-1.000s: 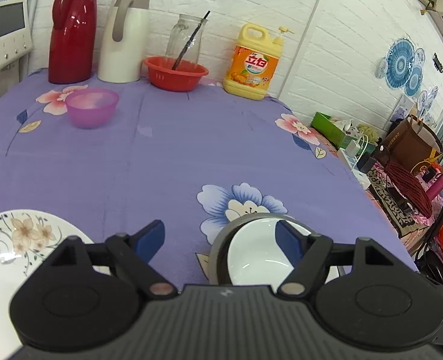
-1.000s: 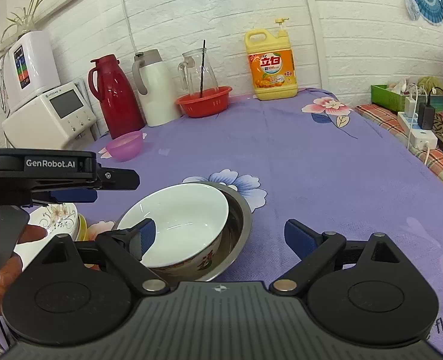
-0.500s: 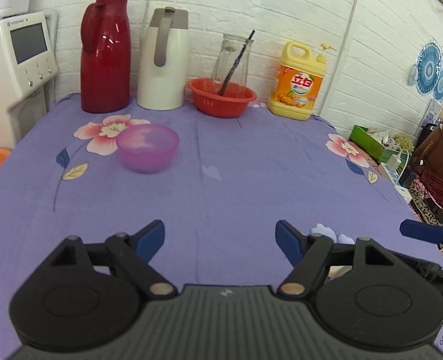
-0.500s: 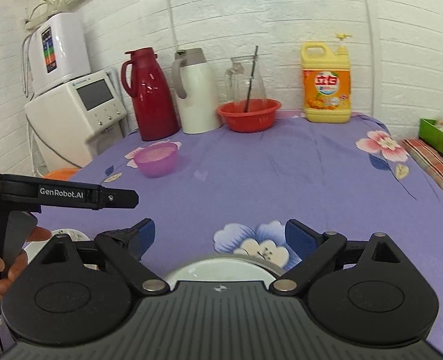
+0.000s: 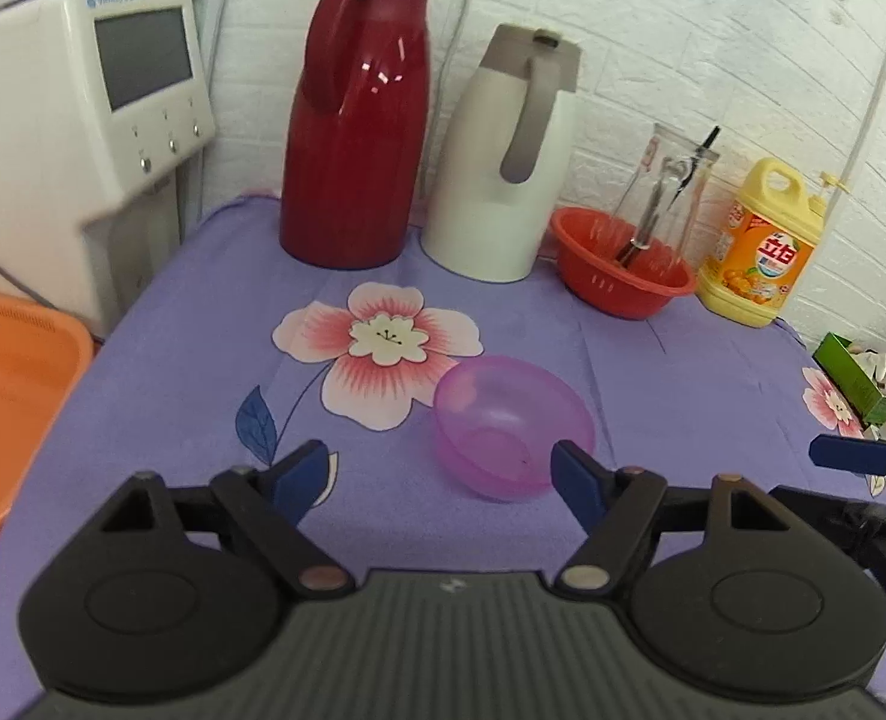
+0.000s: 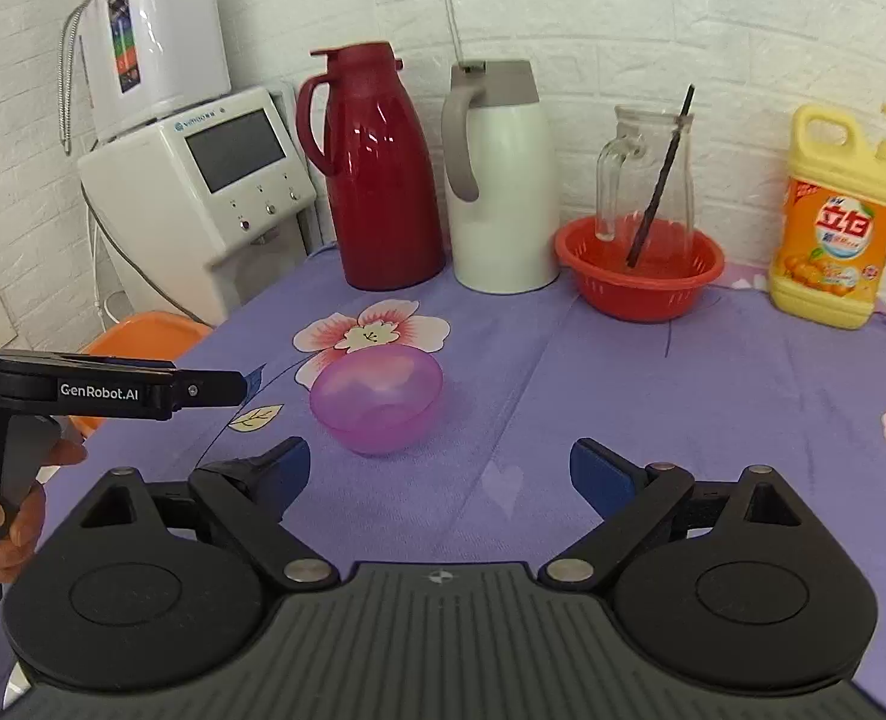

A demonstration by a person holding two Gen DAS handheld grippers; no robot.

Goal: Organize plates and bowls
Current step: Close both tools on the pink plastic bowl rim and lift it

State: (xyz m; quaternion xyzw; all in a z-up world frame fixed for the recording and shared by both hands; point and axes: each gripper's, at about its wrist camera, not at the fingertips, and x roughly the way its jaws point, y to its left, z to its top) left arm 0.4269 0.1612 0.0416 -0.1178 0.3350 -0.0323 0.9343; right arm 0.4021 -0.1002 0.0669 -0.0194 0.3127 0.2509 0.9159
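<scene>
- Left claw (image 5: 440, 477): fingers spread wide, nothing between the pads. Right claw (image 6: 440, 471): likewise spread, empty.
- Task object in reach: purple bowl (image 5: 511, 426), upright on the table (image 5: 682, 372), just off the pink flower print (image 5: 380, 345) at its 4 o'clock. In the left wrist view it sits at 1 o'clock of the claw gap, its near right rim just behind the right fingertip (image 5: 574, 480).
- Right wrist view: same bowl at 11 o'clock of the right claw, apart from both fingers. Left tool enters from 9 o'clock, held in a hand (image 6: 5, 516).
- Judged step: approach to the purple bowl, probably by the left claw, to carry it to the other dishes. No plates visible in either view now.
- Doing it well: shift the left claw toward 1 o'clock until one finger goes inside the rim and one outside; pinch the wall, not the whole bowl.
- The bowl looks like light, thin plastic; close gently, lift straight up.
- Keep clear of the red flask (image 5: 356, 120), white jug (image 5: 505, 162) and red basket (image 5: 619, 276) at 12 to 1 o'clock.
- Risk: a fingertip nudging the rim slides or tips the bowl on the cloth.
</scene>
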